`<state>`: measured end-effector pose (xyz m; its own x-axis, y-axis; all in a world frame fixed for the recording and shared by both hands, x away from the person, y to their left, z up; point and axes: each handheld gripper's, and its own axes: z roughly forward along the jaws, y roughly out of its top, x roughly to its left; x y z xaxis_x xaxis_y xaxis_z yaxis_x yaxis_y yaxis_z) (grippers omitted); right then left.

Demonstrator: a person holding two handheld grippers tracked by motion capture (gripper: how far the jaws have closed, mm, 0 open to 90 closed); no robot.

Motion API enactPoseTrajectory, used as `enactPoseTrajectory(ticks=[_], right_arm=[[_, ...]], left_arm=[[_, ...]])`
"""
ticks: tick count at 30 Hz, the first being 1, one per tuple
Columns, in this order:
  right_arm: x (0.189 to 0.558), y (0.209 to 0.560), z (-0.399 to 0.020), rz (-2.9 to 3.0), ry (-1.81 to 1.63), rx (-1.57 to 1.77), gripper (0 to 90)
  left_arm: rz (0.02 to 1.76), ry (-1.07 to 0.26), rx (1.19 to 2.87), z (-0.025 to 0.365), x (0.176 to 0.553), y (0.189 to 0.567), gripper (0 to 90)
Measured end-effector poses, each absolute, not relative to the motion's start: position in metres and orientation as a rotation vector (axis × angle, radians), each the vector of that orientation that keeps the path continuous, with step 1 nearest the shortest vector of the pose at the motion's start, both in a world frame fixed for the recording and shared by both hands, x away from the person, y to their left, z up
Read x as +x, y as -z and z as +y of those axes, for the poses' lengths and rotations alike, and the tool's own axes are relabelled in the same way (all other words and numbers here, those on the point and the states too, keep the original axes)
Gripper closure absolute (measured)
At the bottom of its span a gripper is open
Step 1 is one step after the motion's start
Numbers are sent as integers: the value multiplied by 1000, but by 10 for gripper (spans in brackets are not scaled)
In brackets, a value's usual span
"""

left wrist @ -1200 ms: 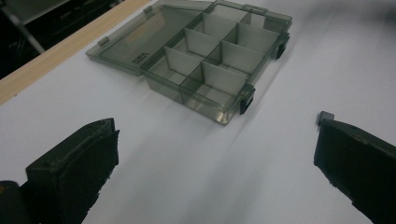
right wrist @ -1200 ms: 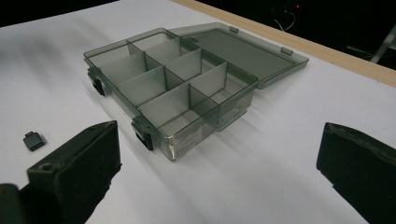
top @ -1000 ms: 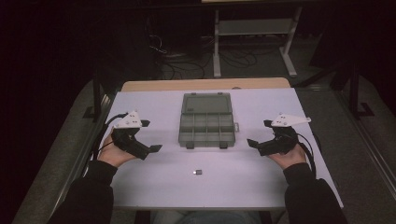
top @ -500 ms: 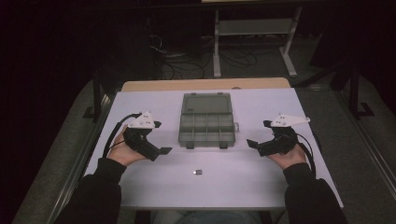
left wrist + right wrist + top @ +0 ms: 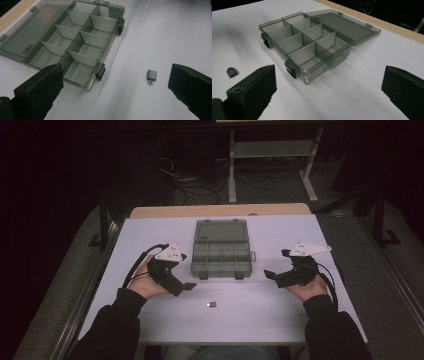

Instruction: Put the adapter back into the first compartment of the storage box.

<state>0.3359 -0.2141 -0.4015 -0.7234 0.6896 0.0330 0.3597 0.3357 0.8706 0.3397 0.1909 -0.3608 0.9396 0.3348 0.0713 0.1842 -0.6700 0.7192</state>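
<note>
High view: your left gripper (image 5: 186, 285) sits over the left half of the table (image 5: 150, 235), its jaws spread wide and holding nothing, pointing toward the table's middle. Your right gripper (image 5: 270, 274) hangs over the right half, jaws likewise spread and empty, aimed back toward the centre.

Between them, closer to the front edge than the back, lies a small adapter (image 5: 212, 304). It rests flat on the bare white surface, just ahead and to the right of your left gripper's tips and well apart from the right gripper. In the left gripper view the adapter (image 5: 151, 76) shows as a short dark grey block with rounded corners and a narrower metal plug sticking out of one end; that end points toward the camera. In the right gripper view the same adapter (image 5: 232, 72) lies off to the left, near the box's front corner but not touching it.

Behind the adapter, in the middle of the table, stands a smoky see-through organizer box (image 5: 221, 257). Its lid (image 5: 222, 230) is folded open flat toward the back edge. The tray is split by thin dividers into two rows of compartments, all of them bare, and two dark latches (image 5: 100, 70) hang on the front wall.
</note>
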Motion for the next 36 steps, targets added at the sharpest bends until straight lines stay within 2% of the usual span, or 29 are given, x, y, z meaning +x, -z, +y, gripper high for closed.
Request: enactPoseTrajectory(ticks=[36], right_arm=[[335,402,-212,2283,-1327,920,0]], left_arm=[[215,-125,2457,133,327,396,0]])
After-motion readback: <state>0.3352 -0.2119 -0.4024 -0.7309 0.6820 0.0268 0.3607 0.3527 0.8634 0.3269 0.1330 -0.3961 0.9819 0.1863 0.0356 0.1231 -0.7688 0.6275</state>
